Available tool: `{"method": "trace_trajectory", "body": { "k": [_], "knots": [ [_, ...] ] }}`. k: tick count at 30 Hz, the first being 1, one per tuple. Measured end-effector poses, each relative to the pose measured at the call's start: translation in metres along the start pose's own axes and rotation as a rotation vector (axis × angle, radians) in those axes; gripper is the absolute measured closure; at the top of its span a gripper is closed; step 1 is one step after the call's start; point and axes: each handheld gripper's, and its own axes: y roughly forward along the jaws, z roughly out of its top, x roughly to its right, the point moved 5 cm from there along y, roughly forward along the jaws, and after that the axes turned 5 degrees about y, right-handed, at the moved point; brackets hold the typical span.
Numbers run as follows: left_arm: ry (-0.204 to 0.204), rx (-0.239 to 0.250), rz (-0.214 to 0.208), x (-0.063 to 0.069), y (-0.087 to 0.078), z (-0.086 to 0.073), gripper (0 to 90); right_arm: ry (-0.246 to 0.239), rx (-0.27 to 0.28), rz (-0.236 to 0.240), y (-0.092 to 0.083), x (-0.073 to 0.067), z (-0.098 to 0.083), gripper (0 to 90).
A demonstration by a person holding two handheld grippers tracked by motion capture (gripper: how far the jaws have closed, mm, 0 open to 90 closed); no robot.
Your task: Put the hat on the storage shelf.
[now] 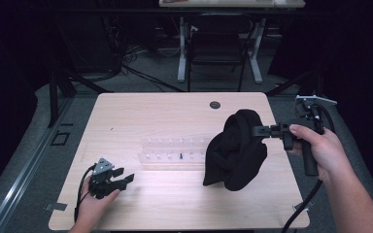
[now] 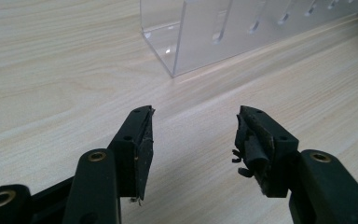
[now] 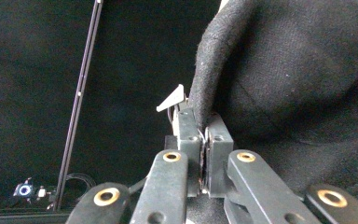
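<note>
Near the front left of the worktop [image 1: 126, 204], the left tongs [image 1: 126, 179] rest with jaws spread and nothing between them. Farther in, a clear slotted rack [image 1: 175, 153] lies mid-table. At the right, the right tongs [image 1: 258, 130] pinch a black cloth [image 1: 235, 150], which hangs above the worktop.

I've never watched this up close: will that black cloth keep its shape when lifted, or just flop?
Probably flops: the black cloth hangs in loose folds from the right hand-held gripper, which pinches only one edge. It seems light, since that small pinch carries it. Its fuzzy weave likely resists slipping out.
</note>
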Motion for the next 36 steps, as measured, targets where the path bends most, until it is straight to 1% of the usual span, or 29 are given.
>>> {"method": "trace_trajectory", "body": {
  "k": [3,10,12,13,14,21,24,26,33,34,36],
  "knots": [
    [0.0,0.0,0.0,0.0,0.0,0.0,46.2,-0.014,0.0,-0.001,-0.002,-0.004,0.003,88.3],
    [-0.002,0.0,-0.001,0.0,0.0,0.0,46.2,-0.019,0.013,-0.001,0.0,-0.011,0.011,88.2],
    [-0.002,-0.002,0.002,0.0,0.0,0.0,46.1,-0.021,0.009,0.005,0.0,-0.012,0.013,88.2],
    [-0.002,-0.001,0.002,-0.001,0.0,0.0,46.2,-0.02,0.01,0.002,0.001,-0.013,0.014,88.2],
    [-0.001,-0.013,-0.003,-0.001,-0.001,0.0,46.1,-0.021,0.014,-0.001,0.002,-0.014,0.015,88.2],
    [-0.003,-0.007,0.0,-0.001,-0.001,0.0,45.8,-0.028,0.019,0.003,0.006,-0.021,0.023,88.2],
    [-0.005,-0.005,-0.001,-0.001,-0.001,0.0,45.9,-0.033,0.018,-0.002,0.008,-0.025,0.025,88.2],
    [0.0,-0.007,0.0,-0.001,-0.001,0.0,45.8,-0.036,0.018,-0.002,0.01,-0.027,0.026,88.2],
    [-0.002,-0.004,-0.001,-0.001,-0.001,0.001,45.8,-0.043,0.018,0.007,0.016,-0.033,0.032,88.2],
    [-0.005,0.006,0.001,-0.001,0.0,0.001,45.9,-0.044,0.016,0.009,0.017,-0.033,0.033,88.2],
    [-0.003,0.004,0.001,-0.001,0.0,0.001,45.9,-0.046,0.017,0.01,0.019,-0.034,0.035,88.2]
  ]
}}
